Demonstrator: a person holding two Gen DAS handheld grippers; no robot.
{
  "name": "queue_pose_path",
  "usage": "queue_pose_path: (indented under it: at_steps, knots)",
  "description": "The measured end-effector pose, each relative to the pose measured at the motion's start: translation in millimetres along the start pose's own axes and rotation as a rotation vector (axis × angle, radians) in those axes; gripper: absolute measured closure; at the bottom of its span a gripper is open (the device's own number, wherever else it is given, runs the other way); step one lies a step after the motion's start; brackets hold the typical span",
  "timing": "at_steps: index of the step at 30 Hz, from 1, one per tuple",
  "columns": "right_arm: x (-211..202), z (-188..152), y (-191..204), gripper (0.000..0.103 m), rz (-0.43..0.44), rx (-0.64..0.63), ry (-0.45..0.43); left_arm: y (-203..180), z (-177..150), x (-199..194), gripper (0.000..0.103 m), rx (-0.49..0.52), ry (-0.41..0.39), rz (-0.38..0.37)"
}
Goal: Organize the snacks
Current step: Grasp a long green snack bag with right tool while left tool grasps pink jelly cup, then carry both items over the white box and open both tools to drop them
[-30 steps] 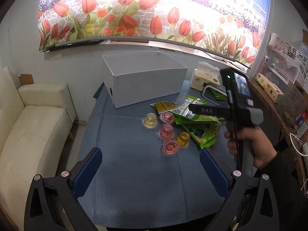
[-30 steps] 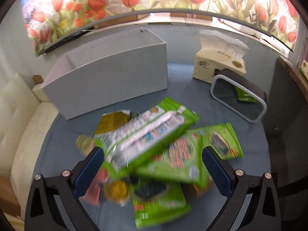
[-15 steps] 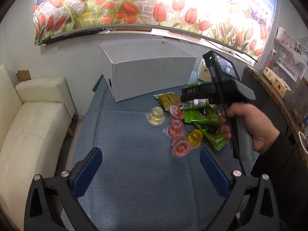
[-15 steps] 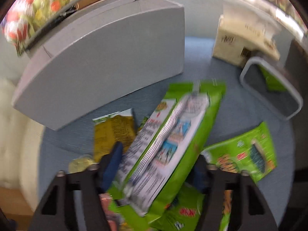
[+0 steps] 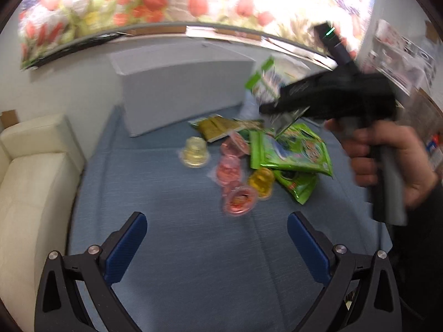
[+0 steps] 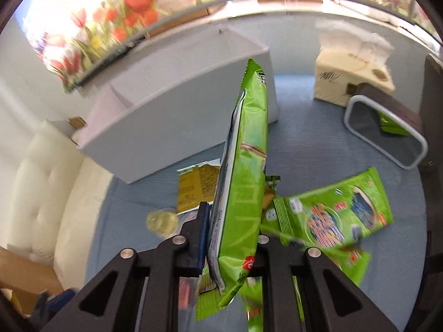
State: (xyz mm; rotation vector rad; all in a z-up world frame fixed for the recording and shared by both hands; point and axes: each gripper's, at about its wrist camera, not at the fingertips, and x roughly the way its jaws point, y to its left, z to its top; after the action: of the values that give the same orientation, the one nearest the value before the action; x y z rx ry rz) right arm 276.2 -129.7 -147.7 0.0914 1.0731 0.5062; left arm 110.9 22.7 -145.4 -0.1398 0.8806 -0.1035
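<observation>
My right gripper (image 6: 231,238) is shut on a green snack bag (image 6: 243,193) and holds it edge-up above the snack pile. The same bag (image 5: 265,83) shows lifted in the left wrist view, in front of the grey box (image 5: 180,88). My left gripper (image 5: 216,238) is open and empty, low over the blue tablecloth. More green bags (image 5: 290,152), a yellow-green packet (image 5: 216,127) and several jelly cups (image 5: 238,182) lie on the table. The grey box (image 6: 171,116) stands open at the back.
A tissue box (image 6: 351,74) and a grey-rimmed container (image 6: 387,132) with a green packet stand at the back right. A cream sofa (image 5: 30,182) is left of the table. A tulip mural covers the wall.
My right gripper has shut on the green bag and lifted it off the pile, turning it edge-up toward the box. My left gripper has moved a little closer to the snacks.
</observation>
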Motion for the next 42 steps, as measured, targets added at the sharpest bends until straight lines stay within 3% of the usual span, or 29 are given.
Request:
queue_pose_path:
  at_steps: [3,6,8,12,15,16,18,19,27,30,35,42]
  knots:
    - [-31.8,-18.8,-0.7,0.086,0.001,-0.009,-0.046,-13.7,1.6,31.9,0.0,0.056,0.055,-0.038]
    - [-66.1,-35.4,-4.7,0.086,0.004,-0.008,-0.085,-23.8,3.6,62.4,0.0,0.118,0.095,-0.023]
    - [-80.0,-42.7,-10.8,0.086,0.014,-0.002,-0.101,-25.6,5.4,77.6,0.001,0.11,0.117,0.012]
    - [-100.3,-59.9,-21.2,0.086,0.017,0.009,-0.144,-25.4,10.5,93.8,0.002,0.061,0.11,0.006]
    - [-109.6,-69.7,-24.2,0.086,0.03,0.026,-0.153,-24.8,14.9,109.0,0.018,0.048,0.133,0.045]
    - [-112.1,-71.8,-24.9,0.086,0.024,0.025,-0.161,-26.3,15.4,109.6,0.023,0.063,0.121,0.061]
    - [-115.7,-76.4,-24.7,0.086,0.021,0.026,-0.165,-23.8,14.1,108.6,0.049,0.082,0.116,0.088]
    - [-117.3,-77.6,-25.4,0.086,0.025,0.03,-0.164,-21.9,14.2,107.9,0.054,0.076,0.113,0.083]
    - [-120.6,-83.6,-24.0,0.086,0.043,0.033,-0.164,0.9,13.9,79.9,0.055,-0.026,0.09,-0.013]
    - [-113.6,-84.8,-19.0,0.086,0.052,0.019,-0.148,4.2,21.3,56.5,0.055,-0.024,0.048,-0.003]
    - [-100.1,-64.4,0.2,0.086,0.068,-0.043,-0.135,20.5,63.5,14.3,0.055,-0.058,-0.042,-0.033]
    - [-71.0,24.5,38.2,0.086,0.078,-0.134,-0.14,59.2,161.3,-12.7,0.055,-0.085,-0.174,0.031]
